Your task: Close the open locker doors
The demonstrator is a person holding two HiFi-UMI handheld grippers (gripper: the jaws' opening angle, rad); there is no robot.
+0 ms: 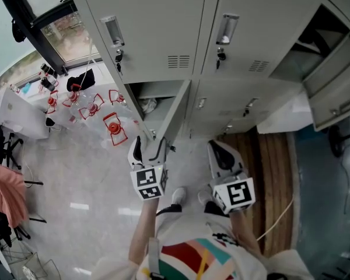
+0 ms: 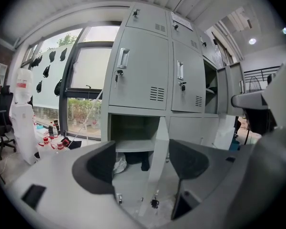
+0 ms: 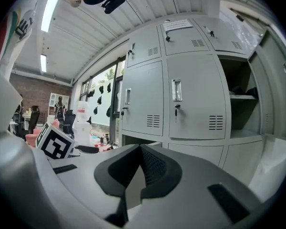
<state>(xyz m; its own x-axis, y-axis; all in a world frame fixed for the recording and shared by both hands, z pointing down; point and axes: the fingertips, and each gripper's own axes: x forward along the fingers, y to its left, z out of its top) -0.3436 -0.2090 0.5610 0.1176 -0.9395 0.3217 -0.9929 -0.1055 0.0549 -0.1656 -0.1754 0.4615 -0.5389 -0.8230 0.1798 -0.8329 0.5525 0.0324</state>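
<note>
Head view: we hold the left gripper [image 1: 149, 149] spread open, empty, facing the lower locker door [image 1: 176, 116], which swings out toward us. The right gripper [image 1: 221, 151] is clenched on nothing.

Left gripper view: the door stands upright, edge-on, beyond the parted jaws. Its compartment [image 2: 133, 128] holds a white bundle [image 2: 119, 165].

Right gripper view: the jaws meet. An upper locker [image 3: 238, 99] gapes open.

Two locker doors [image 1: 176, 116] [image 1: 333, 92] stand open; there are two grippers [image 1: 149, 149] [image 1: 219, 151] and two shoes [image 1: 178, 195] [image 1: 203, 196]
</note>
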